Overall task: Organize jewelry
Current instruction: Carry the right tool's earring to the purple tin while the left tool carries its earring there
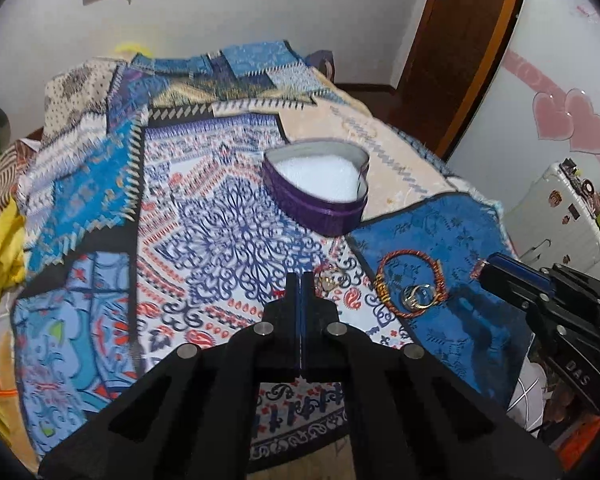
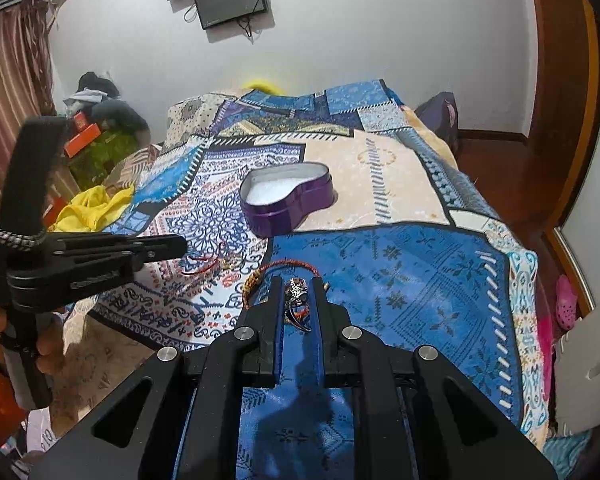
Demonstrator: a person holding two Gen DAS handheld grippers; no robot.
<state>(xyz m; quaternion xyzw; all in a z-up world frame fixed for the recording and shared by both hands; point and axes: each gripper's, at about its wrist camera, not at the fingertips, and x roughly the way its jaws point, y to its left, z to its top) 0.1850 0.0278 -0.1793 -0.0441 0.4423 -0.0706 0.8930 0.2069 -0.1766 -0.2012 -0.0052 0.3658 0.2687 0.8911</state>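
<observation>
The heart-shaped purple tin (image 1: 318,188) sits open on the bed (image 1: 100,184), and its white lining looks bare, so by my reading nothing has been put away yet. The red braided bracelet (image 1: 410,286) lies on the blue patch of the bedspread with a ring (image 1: 416,295) inside its loop; a small gold piece (image 1: 331,278), perhaps a ring or earring, lies just left of it, and a thin red string (image 2: 204,266) lies nearby.

The left hand-held gripper (image 1: 300,280) is clenched on nothing, hovering near the gold piece. The right hand-held gripper (image 2: 298,300) is spread, its fingers straddling a ring-like piece and the bracelet's near side, not yet closed.

The bracelet lies near the bed's front edge, while the stretch between it and the tin is open bedspread.
</observation>
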